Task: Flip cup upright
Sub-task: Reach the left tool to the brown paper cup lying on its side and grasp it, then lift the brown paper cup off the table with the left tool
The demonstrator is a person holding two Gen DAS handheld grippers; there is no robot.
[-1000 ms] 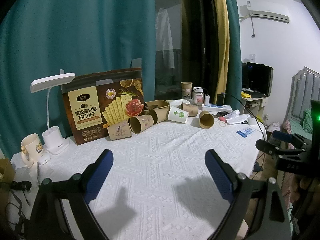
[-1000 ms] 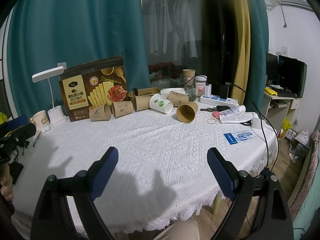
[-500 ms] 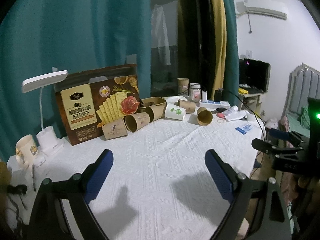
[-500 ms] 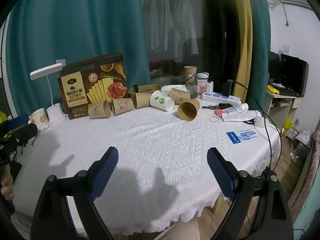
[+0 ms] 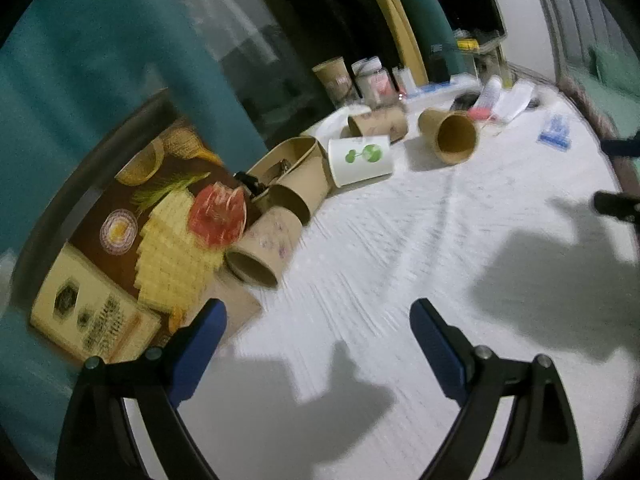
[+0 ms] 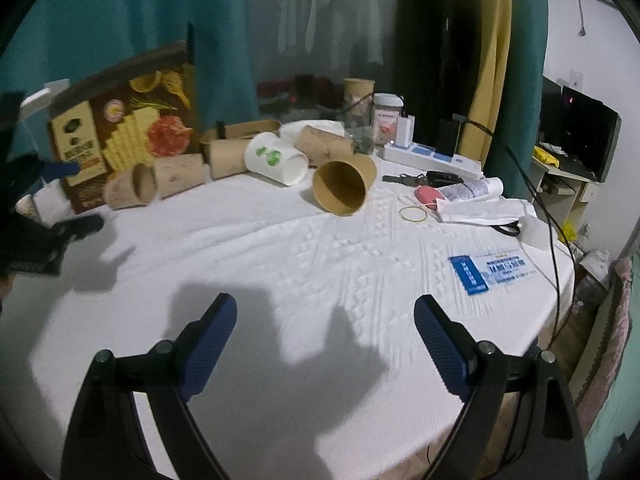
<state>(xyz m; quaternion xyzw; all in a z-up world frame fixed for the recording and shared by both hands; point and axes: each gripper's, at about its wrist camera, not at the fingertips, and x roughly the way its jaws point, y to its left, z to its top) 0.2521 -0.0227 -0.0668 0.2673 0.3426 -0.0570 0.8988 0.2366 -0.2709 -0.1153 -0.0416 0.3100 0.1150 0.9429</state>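
Several paper cups lie on their sides at the back of the white tablecloth (image 6: 280,264). A brown cup (image 6: 343,187) lies with its mouth toward me; it also shows in the left wrist view (image 5: 452,136). A white cup with a green print (image 6: 276,158) (image 5: 360,160) lies beside it. More kraft cups (image 5: 264,248) (image 6: 132,190) lie to the left. My left gripper (image 5: 316,320) is open and empty, tilted, close to the left cups. My right gripper (image 6: 325,316) is open and empty over the tablecloth's front.
A brown cracker box (image 6: 120,128) stands behind the cups. An upright cup (image 6: 358,92), a jar (image 6: 386,118), a power strip (image 6: 432,158), a rubber band (image 6: 414,213), a blue card (image 6: 488,272) and papers (image 6: 476,204) sit at the right. A cable (image 6: 536,200) hangs over the right edge.
My left gripper has moved forward toward the left cups and rolled to a tilt; its view is blurred. My right gripper has moved forward over the table. Both stay open.
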